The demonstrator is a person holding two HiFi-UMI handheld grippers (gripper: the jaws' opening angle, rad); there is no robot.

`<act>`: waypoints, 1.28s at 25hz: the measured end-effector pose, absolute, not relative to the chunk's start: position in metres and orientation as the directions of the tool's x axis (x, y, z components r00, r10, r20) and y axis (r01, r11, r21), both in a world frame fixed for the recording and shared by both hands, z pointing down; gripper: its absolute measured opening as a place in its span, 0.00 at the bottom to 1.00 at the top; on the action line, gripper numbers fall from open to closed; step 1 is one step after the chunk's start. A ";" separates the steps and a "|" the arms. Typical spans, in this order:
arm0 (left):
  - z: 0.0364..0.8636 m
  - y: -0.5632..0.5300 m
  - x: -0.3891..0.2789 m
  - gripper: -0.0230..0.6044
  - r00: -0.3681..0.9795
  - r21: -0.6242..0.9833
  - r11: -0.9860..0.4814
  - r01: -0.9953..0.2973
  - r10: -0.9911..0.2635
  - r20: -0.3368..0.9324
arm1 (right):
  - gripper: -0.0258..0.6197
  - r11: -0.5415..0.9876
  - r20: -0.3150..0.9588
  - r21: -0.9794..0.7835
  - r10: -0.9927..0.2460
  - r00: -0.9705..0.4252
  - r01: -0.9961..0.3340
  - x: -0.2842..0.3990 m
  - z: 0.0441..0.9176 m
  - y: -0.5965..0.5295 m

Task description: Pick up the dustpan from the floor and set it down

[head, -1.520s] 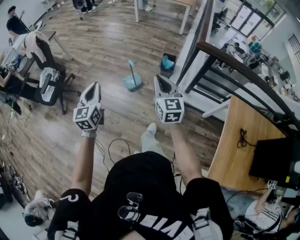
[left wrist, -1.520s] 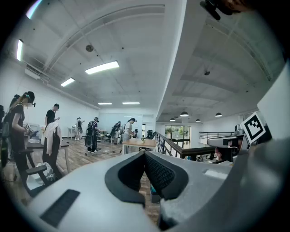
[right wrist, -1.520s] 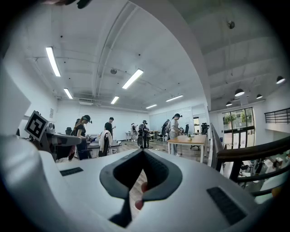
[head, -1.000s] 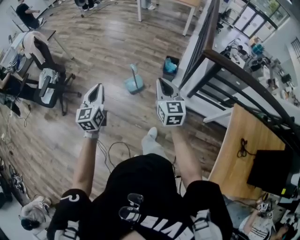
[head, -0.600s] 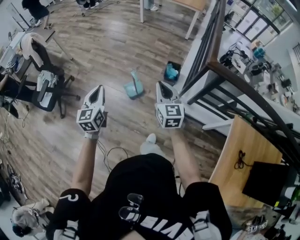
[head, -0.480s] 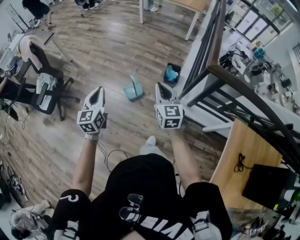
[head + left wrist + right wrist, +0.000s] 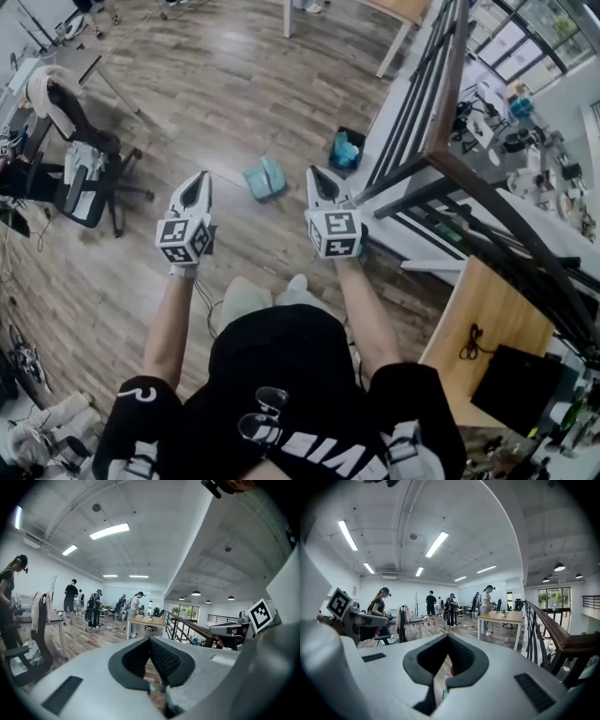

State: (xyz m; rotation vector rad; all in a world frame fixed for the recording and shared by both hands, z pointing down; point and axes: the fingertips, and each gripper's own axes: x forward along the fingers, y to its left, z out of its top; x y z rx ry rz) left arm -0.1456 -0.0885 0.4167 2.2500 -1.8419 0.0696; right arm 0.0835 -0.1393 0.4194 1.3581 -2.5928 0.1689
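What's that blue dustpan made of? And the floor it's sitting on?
The dustpan looks like plastic: one even pale teal colour and a moulded shape, though it's small here. The floor looks like wood or wood-look planks: brown grain in long strips, slightly shiny.

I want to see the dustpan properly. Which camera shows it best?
The head view: the whole teal dustpan sits on the wood floor in plain sight. Both gripper views look across the room; each shows only a tiny teal speck past its jaws, too small to tell.
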 end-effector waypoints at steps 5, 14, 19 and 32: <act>0.435 -0.129 -0.179 0.03 0.256 0.147 -0.231 -0.962 -0.949 0.186 | 0.03 0.558 0.250 -0.005 -0.803 -0.541 -0.830 0.044 0.443 -0.172; 0.474 -0.198 -0.218 0.03 0.420 0.176 -0.390 -0.904 -0.886 0.195 | 0.08 0.502 0.309 -0.076 -0.810 -0.499 -0.862 -0.023 0.509 -0.234; 0.509 -0.232 -0.223 0.03 0.485 0.202 -0.448 -0.871 -0.849 0.209 | 0.20 0.499 0.370 -0.075 -0.790 -0.489 -0.863 -0.042 0.563 -0.263; 0.628 -0.299 -0.218 0.03 0.565 0.236 -0.518 -0.822 -0.794 0.223 | 0.38 0.559 0.546 -0.056 -0.677 -0.494 -0.827 -0.076 0.746 -0.314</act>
